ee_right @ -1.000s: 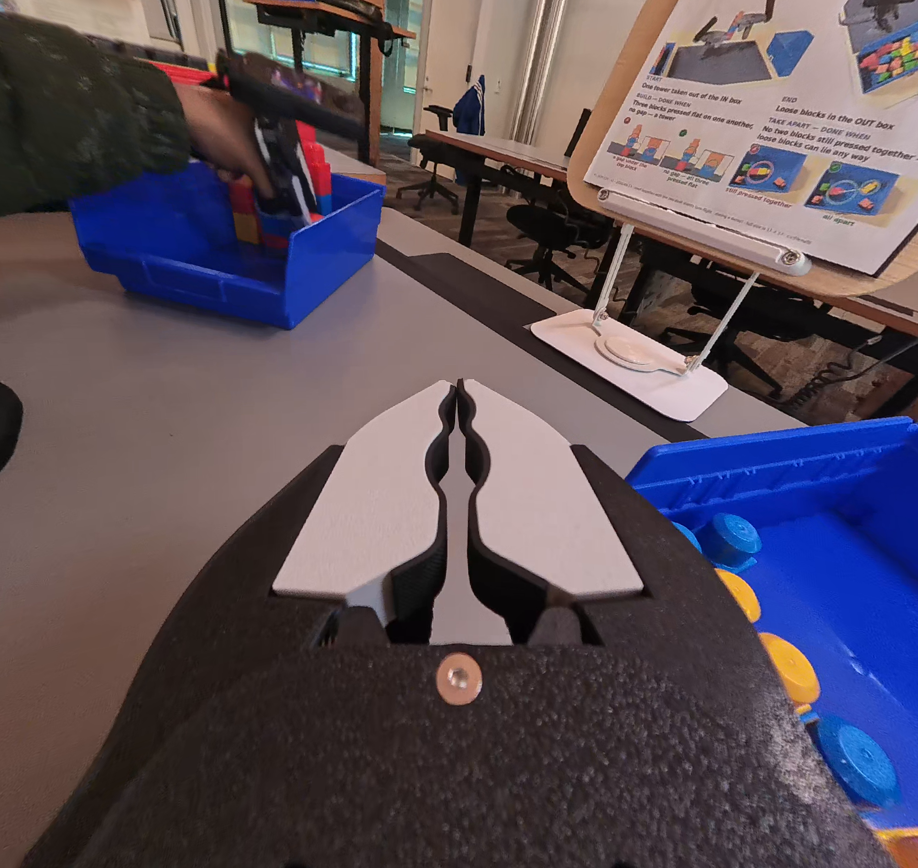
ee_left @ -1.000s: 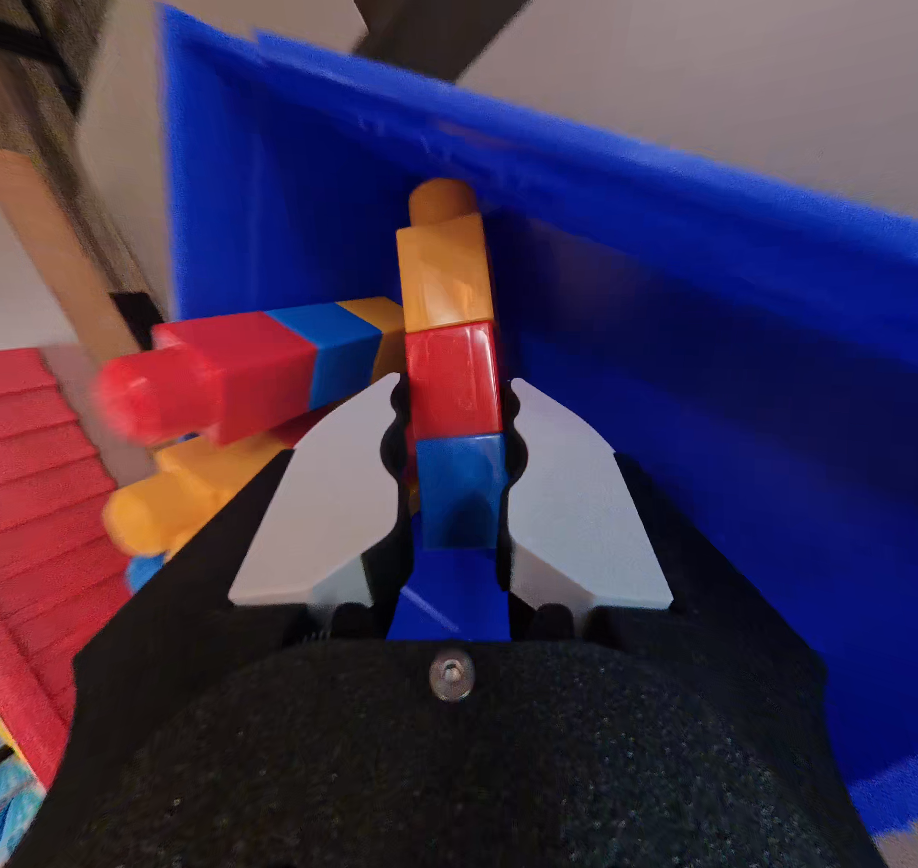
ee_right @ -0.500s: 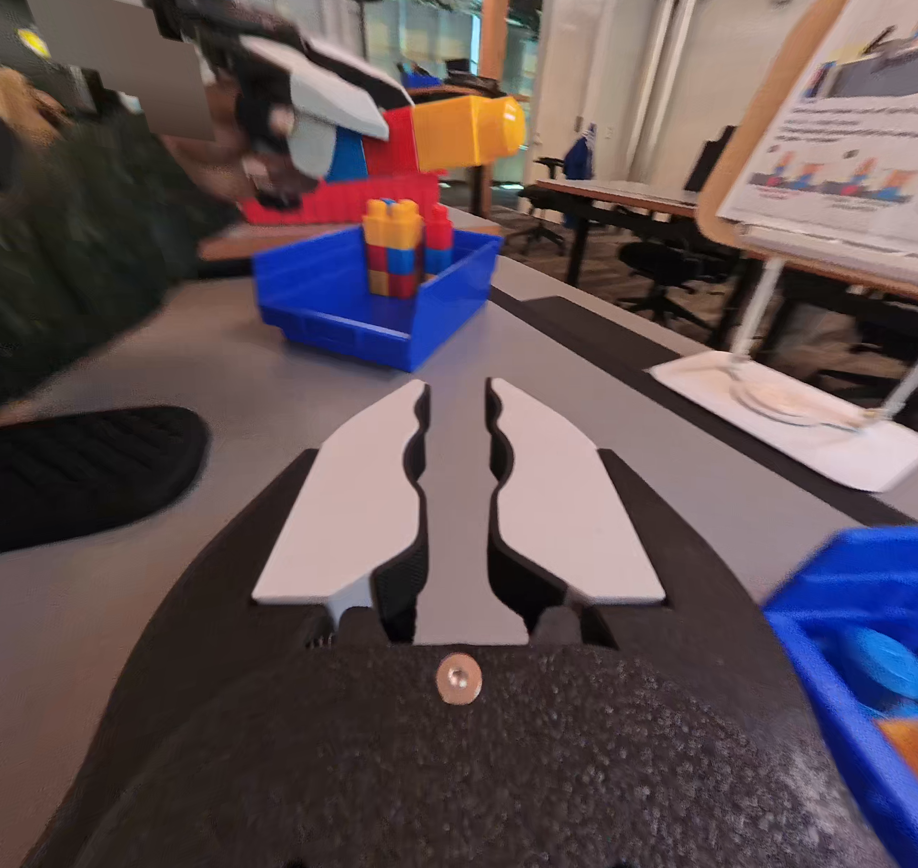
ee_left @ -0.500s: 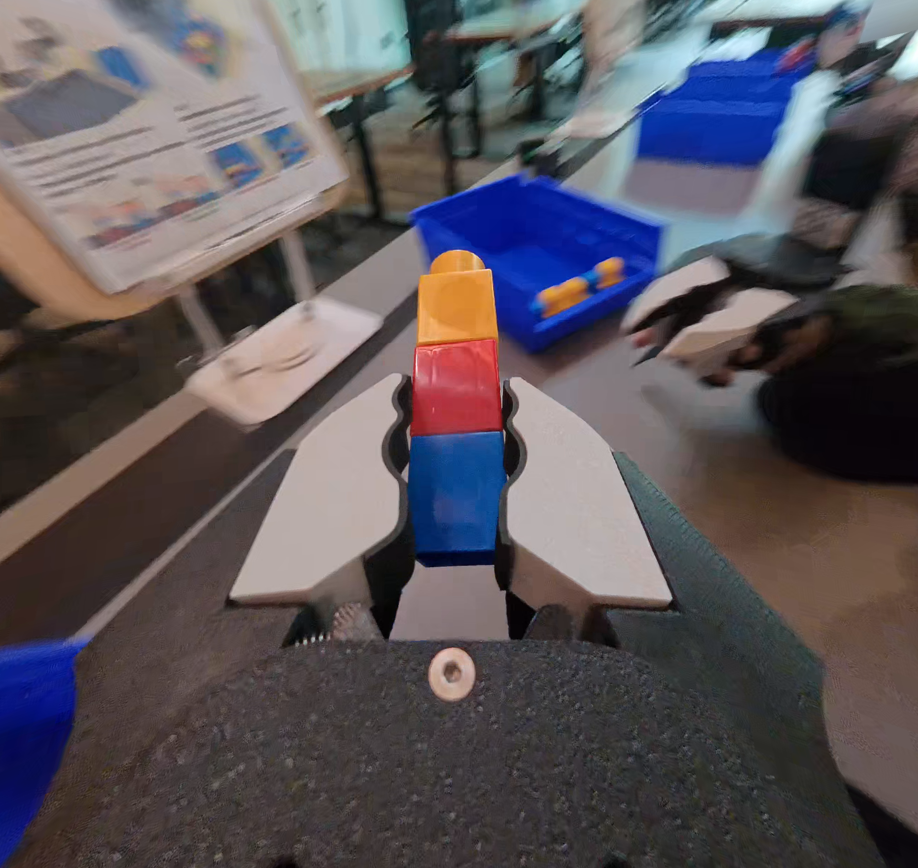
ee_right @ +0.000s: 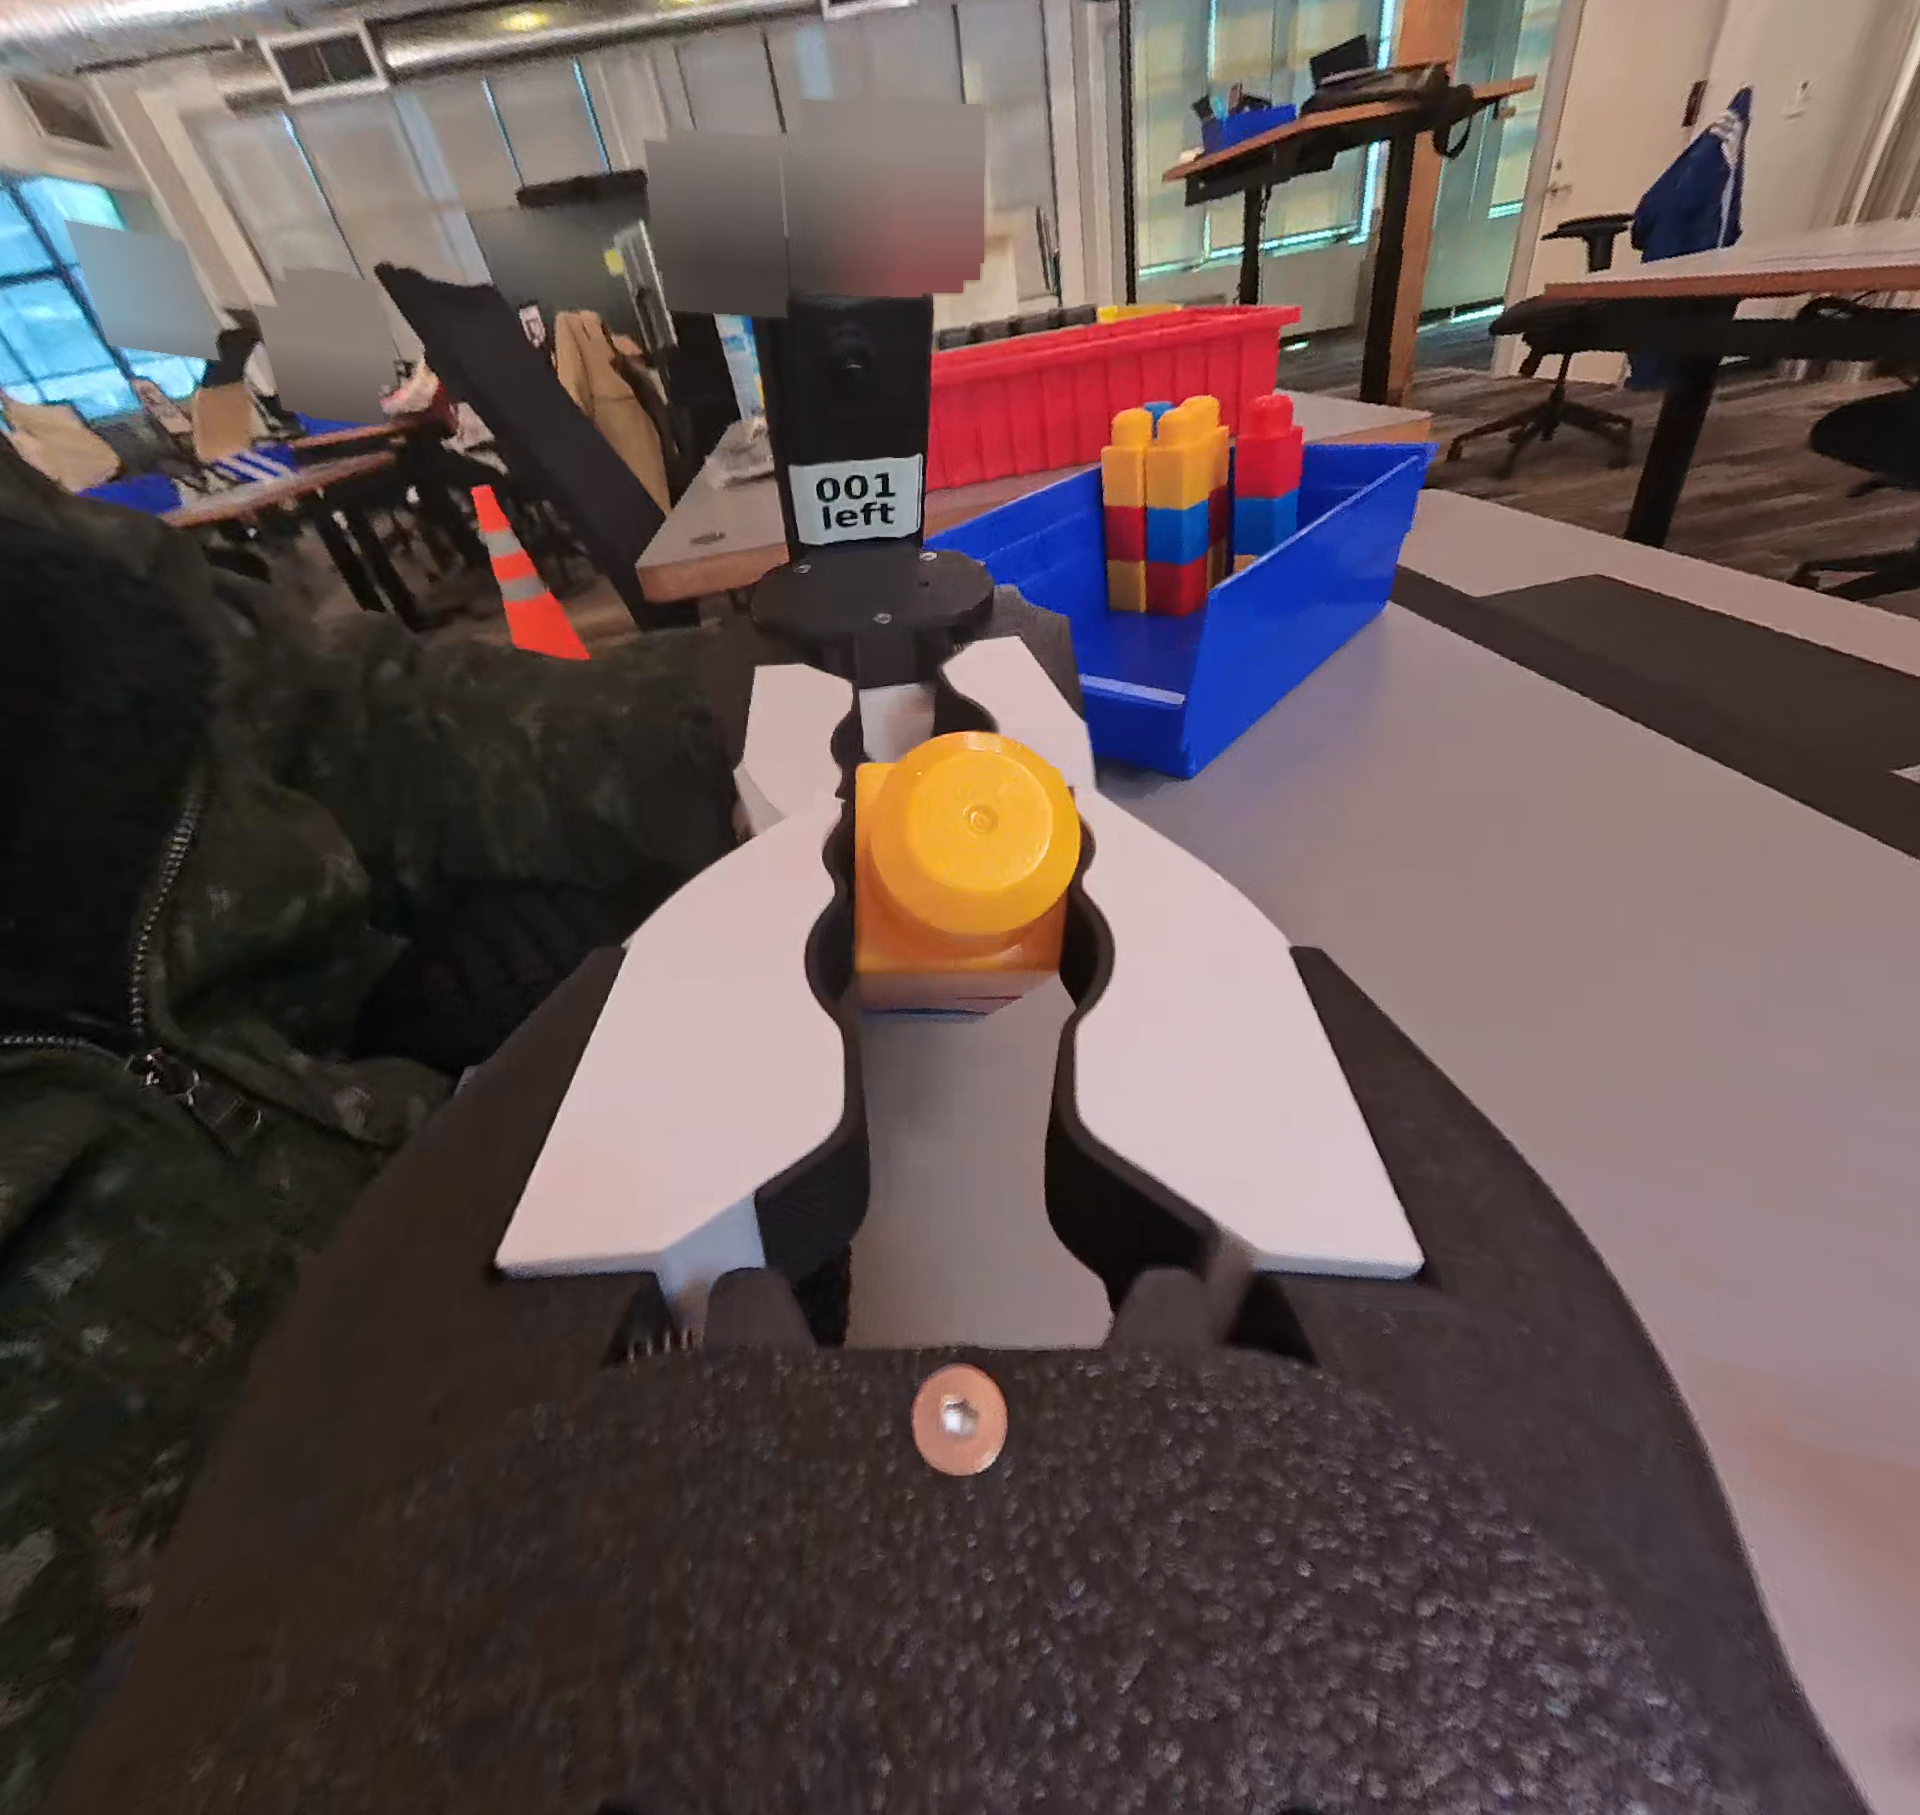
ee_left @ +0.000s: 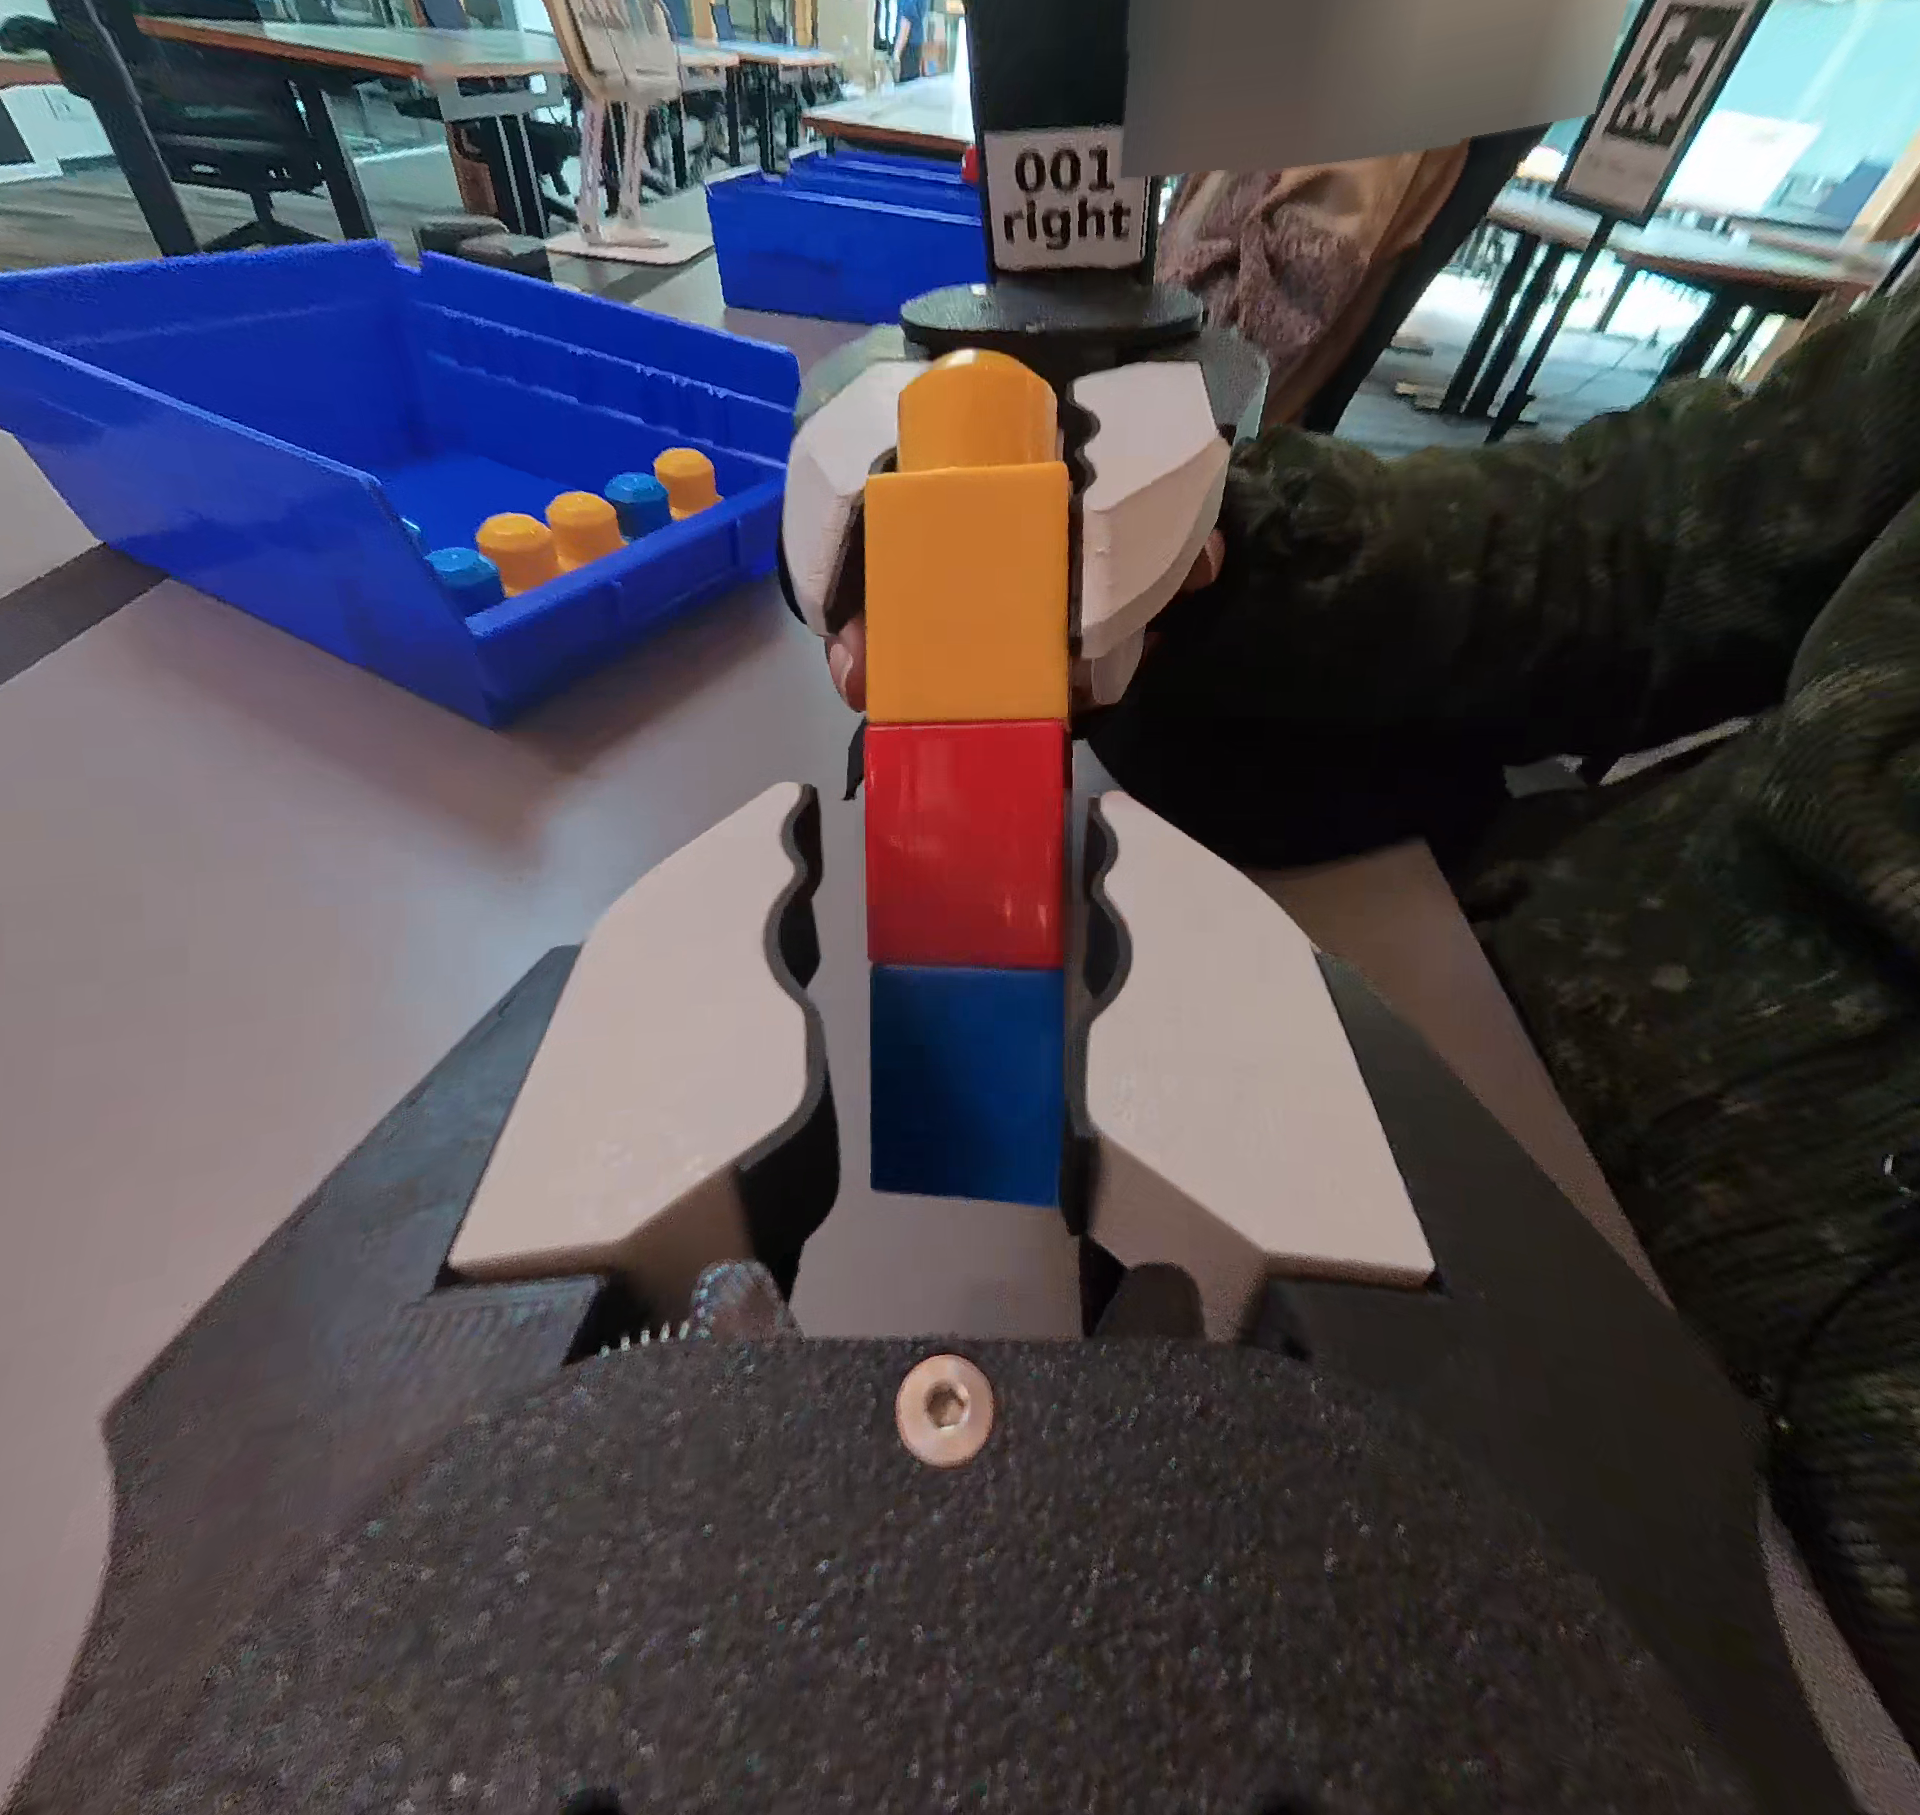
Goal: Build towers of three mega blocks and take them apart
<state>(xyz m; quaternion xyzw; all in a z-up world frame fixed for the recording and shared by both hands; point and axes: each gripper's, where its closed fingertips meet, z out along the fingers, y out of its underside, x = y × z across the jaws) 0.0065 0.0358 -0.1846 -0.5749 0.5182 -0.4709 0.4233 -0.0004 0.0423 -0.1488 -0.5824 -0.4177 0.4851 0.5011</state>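
Observation:
A three-block tower lies level above the grey table: yellow block, red block, blue block. My left gripper brackets the red and blue blocks. Its jaws stand slightly open, with a gap on the left side. My right gripper faces it and is shut on the yellow block, whose stud points at the right camera. The right gripper's fingers show around the yellow block in the left wrist view. The left gripper's fingers show behind the block in the right wrist view.
A blue bin to the left holds loose yellow and blue blocks. Another blue bin holds several standing towers, with a red bin behind it. A person's dark sleeve is at the right. Only a small space, under 4 cm, lies between the two pairs of fingers.
My left gripper lifted the tower out of the bin and carried it to mid-table. My right gripper opened, came up and shut on the yellow block. The left jaws have loosened.

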